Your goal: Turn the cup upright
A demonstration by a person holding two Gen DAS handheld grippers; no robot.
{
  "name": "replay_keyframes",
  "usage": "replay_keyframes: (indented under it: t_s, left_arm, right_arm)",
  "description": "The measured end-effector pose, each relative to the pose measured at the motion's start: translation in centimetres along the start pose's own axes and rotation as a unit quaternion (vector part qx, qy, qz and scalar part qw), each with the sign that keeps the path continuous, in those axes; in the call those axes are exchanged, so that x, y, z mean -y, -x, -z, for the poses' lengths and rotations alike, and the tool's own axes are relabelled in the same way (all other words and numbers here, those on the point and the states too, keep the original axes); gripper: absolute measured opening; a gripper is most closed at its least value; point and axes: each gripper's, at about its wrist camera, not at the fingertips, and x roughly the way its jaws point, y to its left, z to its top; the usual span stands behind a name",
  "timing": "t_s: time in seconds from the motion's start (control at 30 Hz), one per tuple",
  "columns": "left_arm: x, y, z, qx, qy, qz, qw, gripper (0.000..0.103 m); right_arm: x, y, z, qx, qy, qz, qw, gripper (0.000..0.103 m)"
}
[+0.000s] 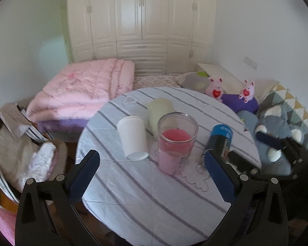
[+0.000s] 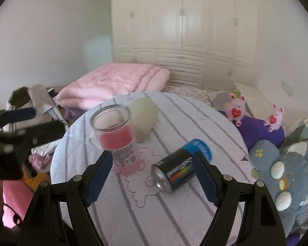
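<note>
On round table under striped quilted cloth point(image 1: 145, 201), left to right: smooth white paper cup point(image 1: 133, 138), upright, apart from both tongs; pale green cup point(image 1: 160, 110); clear glass jar point(image 1: 177, 141), pink inside; glossy blue-black can point(image 2: 181, 167) lying sideways. Left gripper point(image 1: 152, 176) released, empty. Right gripper point(image 2: 152, 180) released, straddling can.

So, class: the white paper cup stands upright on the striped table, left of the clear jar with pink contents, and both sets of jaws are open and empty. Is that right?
Not quite. The white paper cup does not look upright: in the left wrist view its wide mouth appears to face away and its narrow base points toward the camera, so it seems tipped over. It does sit left of the clear jar on the striped table, and both sets of jaws are open and empty.
</note>
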Motion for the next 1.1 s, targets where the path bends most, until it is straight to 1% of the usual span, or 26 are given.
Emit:
replay_keyframes:
  t_s: [0.13, 0.2, 0.3, 0.4, 0.53, 0.9, 1.1]
  left_arm:
    - [0.3, 0.4, 0.5, 0.018, -0.005, -0.008, 0.9998, 0.103]
    - [0.5, 0.7, 0.8, 0.035, -0.007, -0.015, 0.9992, 0.103]
    - [0.7, 1.0, 1.3, 0.054, -0.007, -0.018, 0.9983, 0.103]
    - [1.1, 1.2, 1.6, 0.065, -0.009, -0.011, 0.9978, 0.103]
    - [1.3, 1.0, 1.8, 0.061, -0.004, 0.007, 0.9981, 0.103]
    - [0.8, 0.4, 1.9, 0.06, 0.007, -0.003, 0.9982, 0.103]
    - [0.5, 0.3, 1.5, 0.067, 0.016, 0.003, 0.9976, 0.103]
  right_arm:
    - [0.1, 0.9, -0.3, 0.023, -0.007, 0.03, 0.999, 0.081]
    - [0.2, 1.5, -0.4, 0.046, -0.009, 0.049, 0.998, 0.083]
    - [0.0, 2.7, -0.3, 0.084, -0.013, 0.076, 0.993, 0.083]
    - [-0.2, 3.8, -0.3, 0.119, -0.012, 0.102, 0.988, 0.083]
    - [-0.3, 4.3, -0.2, 0.147, -0.02, 0.119, 0.982, 0.083]
    - [-0.1, 4.3, -0.3, 0.159, -0.032, 0.128, 0.978, 0.083]
    - [-0.2, 4.1, -0.8, 0.162, -0.028, 0.124, 0.979, 0.083]
